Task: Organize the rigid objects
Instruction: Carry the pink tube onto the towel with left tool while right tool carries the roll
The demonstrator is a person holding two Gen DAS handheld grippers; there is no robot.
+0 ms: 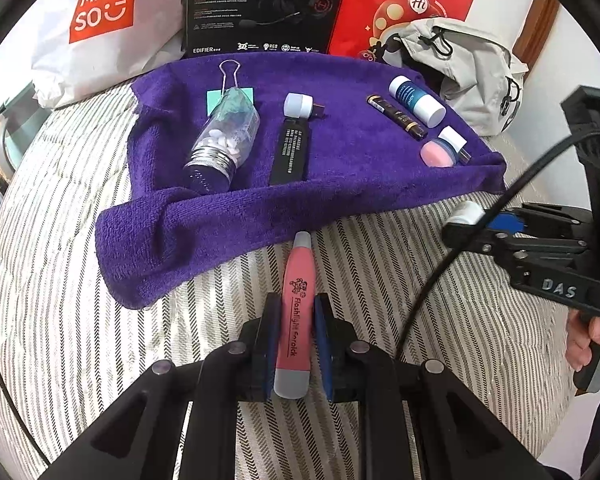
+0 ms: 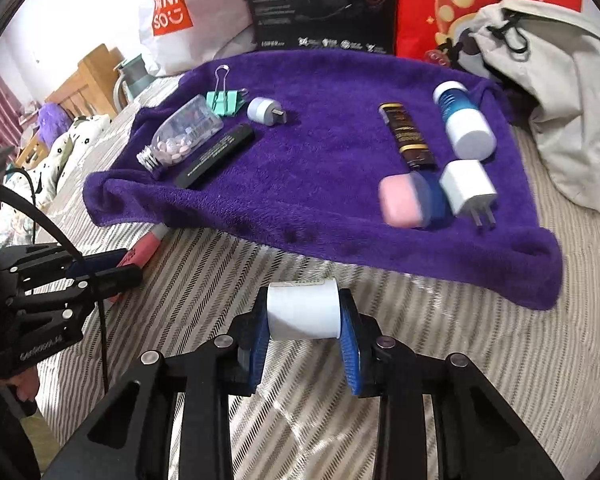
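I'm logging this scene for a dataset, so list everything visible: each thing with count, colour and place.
towel: 1, purple, spread on the striped bed
pill bottle: 1, clear with white pills, lying on towel's left
binder clip: 1, mint green, behind the pill bottle
flat stick: 1, black, mid towel
small plug: 1, pale, behind the stick
brown tube: 1, towel's right
blue bottle: 1, white cap, beside brown tube
pink case: 1, towel's right front
charger: 1, white, beside pink case
bags and box: white, black, red, grey, behind towel
pink flashlight: 1, in left hand-held gripper
white cylinder: 1, in right hand-held gripper
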